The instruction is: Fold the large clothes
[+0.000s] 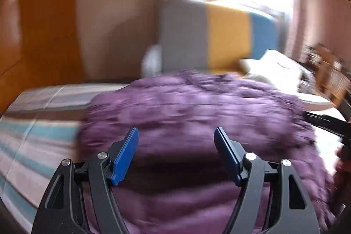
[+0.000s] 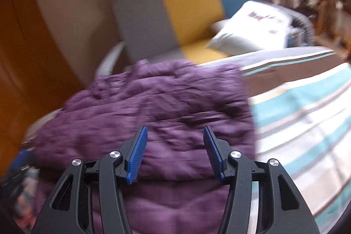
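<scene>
Meanwhile, Two Empty Claws Hang Over a Purple Garment

Both claws stand apart and grip nothing: the left claw [image 1: 176, 135] and right claw [image 2: 175, 134] hover over the purple garment [image 1: 197, 111], which lies bunched across the striped bed [image 2: 307, 106]. Their spread fingers suggest a fresh grab at the cloth's near edge is coming. Beyond sit a pillow [image 2: 248, 29] and a colour-blocked headboard [image 2: 184, 8], blurred.
</scene>
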Demonstrator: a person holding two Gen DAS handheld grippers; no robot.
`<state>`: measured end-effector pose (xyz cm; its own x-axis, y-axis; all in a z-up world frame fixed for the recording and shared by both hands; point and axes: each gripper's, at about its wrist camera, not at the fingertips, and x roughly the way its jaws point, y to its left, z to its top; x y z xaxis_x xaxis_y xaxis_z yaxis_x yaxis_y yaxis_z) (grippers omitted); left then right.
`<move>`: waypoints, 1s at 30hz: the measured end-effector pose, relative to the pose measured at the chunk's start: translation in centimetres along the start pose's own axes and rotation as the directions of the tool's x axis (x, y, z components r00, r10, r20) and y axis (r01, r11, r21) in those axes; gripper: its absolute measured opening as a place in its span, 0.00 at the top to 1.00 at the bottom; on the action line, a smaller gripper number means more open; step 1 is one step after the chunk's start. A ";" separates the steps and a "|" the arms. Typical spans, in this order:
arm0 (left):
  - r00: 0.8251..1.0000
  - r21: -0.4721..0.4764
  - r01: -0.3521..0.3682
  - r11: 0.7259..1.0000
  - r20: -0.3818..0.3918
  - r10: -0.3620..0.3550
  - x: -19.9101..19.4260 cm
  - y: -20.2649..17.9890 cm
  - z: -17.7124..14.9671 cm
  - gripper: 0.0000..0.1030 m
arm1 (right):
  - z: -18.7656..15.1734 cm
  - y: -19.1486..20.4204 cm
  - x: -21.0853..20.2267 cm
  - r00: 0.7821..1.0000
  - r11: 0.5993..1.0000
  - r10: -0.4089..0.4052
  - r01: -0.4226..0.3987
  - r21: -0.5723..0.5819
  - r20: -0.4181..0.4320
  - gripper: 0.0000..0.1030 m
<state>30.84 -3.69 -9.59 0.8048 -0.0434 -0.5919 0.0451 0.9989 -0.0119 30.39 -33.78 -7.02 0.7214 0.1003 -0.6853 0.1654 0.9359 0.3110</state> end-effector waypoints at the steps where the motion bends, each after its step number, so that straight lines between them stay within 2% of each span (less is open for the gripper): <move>1: 1.000 -0.038 -0.024 0.999 -0.017 0.024 0.9 1.2 0.2 0.40 | 0.0 0.7 0.3 1.000 1.000 0.015 -0.015 -0.013 -0.013 0.41; 3: 0.996 -0.101 -0.078 0.992 -0.060 0.072 2.3 3.4 0.4 0.44 | -0.2 2.4 1.3 0.998 0.998 0.039 -0.041 -0.055 -0.043 0.41; 5: 0.993 -0.131 -0.077 0.988 -0.104 0.063 3.5 4.5 0.1 0.51 | -0.9 4.2 2.9 0.995 0.993 0.015 -0.026 -0.113 -0.095 0.45; 6: 0.991 -0.128 -0.076 0.989 -0.115 0.062 3.9 4.5 -0.1 0.53 | -1.3 4.5 3.7 0.992 0.993 0.027 -0.040 -0.108 -0.125 0.53; 7: 0.990 -0.119 -0.068 0.991 -0.130 0.052 4.3 4.4 -0.4 0.56 | -1.5 4.6 4.1 0.989 0.994 0.051 -0.064 -0.090 -0.138 0.74; 8: 0.990 -0.110 -0.057 0.992 -0.135 0.042 4.6 4.0 -0.5 0.58 | -1.6 4.7 4.3 0.989 0.994 0.063 -0.074 -0.077 -0.137 0.84; 10: 0.991 -0.092 -0.049 0.995 -0.129 0.036 4.4 3.7 -0.4 0.59 | -1.1 5.2 3.5 0.996 0.994 0.042 -0.051 -0.100 -0.082 0.90; 13: 0.995 -0.100 -0.019 0.995 -0.098 0.009 3.7 3.1 0.4 0.56 | 0.3 5.4 2.2 1.000 0.990 -0.029 0.030 -0.136 0.005 0.92; 14: 0.996 -0.094 -0.020 0.995 -0.094 0.012 3.7 2.8 0.5 0.55 | 0.6 5.1 2.2 0.999 0.990 -0.049 0.050 -0.132 0.011 0.92; 16: 0.994 -0.075 -0.020 0.997 -0.112 0.011 4.5 2.5 0.4 0.53 | 0.8 4.1 3.3 0.997 0.991 -0.077 0.074 -0.115 -0.028 0.92; 18: 0.988 -0.061 -0.017 0.998 -0.152 0.008 5.2 2.3 0.1 0.53 | 0.2 3.1 4.6 0.995 0.995 -0.060 0.053 -0.089 -0.079 0.91; 20: 0.985 -0.069 -0.008 0.998 -0.170 -0.004 5.4 2.6 0.0 0.52 | -0.1 2.7 4.8 0.995 0.996 -0.055 0.049 -0.069 -0.089 0.77; 21: 0.986 -0.076 0.006 0.997 -0.168 -0.019 5.1 2.9 0.0 0.52 | -0.3 2.6 4.5 0.995 0.997 -0.060 0.054 -0.061 -0.084 0.73; 22: 0.986 -0.076 0.011 0.997 -0.164 -0.024 5.0 3.0 0.2 0.50 | -0.1 2.6 3.7 0.997 0.997 -0.064 0.062 -0.044 -0.053 0.67; 23: 0.987 -0.075 0.012 0.997 -0.162 -0.024 4.8 3.1 0.2 0.49 | -0.1 2.4 2.9 0.998 0.997 -0.065 0.064 -0.035 -0.026 0.65; 26: 0.989 -0.092 0.022 0.995 -0.141 -0.035 3.6 3.6 0.7 0.47 | 0.5 4.0 0.9 0.995 0.995 -0.076 0.080 -0.062 0.070 0.65; 28: 0.991 -0.095 0.011 0.995 -0.129 -0.024 3.4 3.4 1.6 0.41 | 0.9 6.3 1.0 0.995 0.988 -0.067 0.077 -0.135 0.078 0.65; 30: 0.990 -0.074 0.010 0.997 -0.143 -0.021 4.2 2.6 2.6 0.41 | 1.0 8.1 1.9 0.998 0.983 -0.041 0.050 -0.179 0.052 0.65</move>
<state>35.84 -1.27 -10.01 0.7109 -0.0612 -0.7006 0.0091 0.9969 -0.0778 33.82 -26.31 -5.14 0.7483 0.0442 -0.6619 0.0776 0.9851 0.1535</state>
